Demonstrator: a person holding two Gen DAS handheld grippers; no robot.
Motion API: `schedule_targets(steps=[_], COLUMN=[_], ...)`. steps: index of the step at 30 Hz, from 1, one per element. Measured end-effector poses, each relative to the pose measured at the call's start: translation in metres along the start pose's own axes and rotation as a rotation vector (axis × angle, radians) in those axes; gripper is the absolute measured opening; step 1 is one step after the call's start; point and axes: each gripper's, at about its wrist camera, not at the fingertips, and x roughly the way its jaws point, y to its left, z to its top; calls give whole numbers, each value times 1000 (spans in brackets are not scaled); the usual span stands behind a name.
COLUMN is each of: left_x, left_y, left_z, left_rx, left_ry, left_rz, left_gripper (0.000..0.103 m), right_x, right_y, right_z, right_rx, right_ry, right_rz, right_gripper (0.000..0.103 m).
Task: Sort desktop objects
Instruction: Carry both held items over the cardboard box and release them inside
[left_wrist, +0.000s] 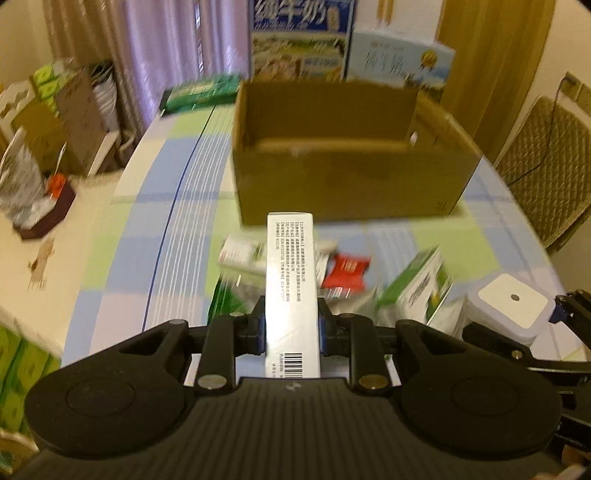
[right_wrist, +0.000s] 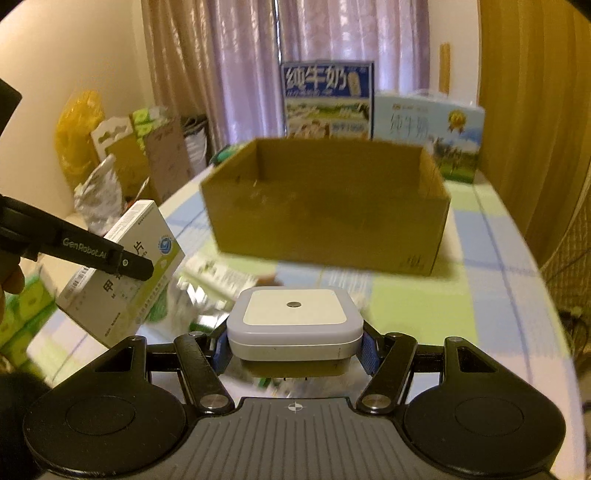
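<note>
Left gripper (left_wrist: 291, 325) jaws pinching medicine box (left_wrist: 291, 280) edgewise, long axis forward, for release into cardboard box (left_wrist: 343, 177). Right gripper (right_wrist: 293, 347) jaws clamping white square device (right_wrist: 294, 321) flat by its sides, likewise aimed boxward.

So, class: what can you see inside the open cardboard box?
The cardboard box shows only bare inner walls and some floor. Its near wall hides the front floor, so small items there cannot be ruled out.
</note>
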Motion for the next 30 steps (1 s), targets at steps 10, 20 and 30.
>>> schedule_targets(steps=[10, 20, 30], left_x=[17, 77, 122], left_y=[-23, -19, -13], left_z=[104, 184, 204], left_rx=[67, 64, 50], left_ry=[-115, -132, -111], left_rz=[-56, -50, -51], left_gripper=[20, 20, 21], right_x=[33, 122, 164], right_y=[-47, -82, -93], right_z=[105, 166, 171], right_rx=[1, 33, 51], right_ry=[-126, -74, -34], right_rz=[-50, -69, -66], right_gripper=[62, 62, 62])
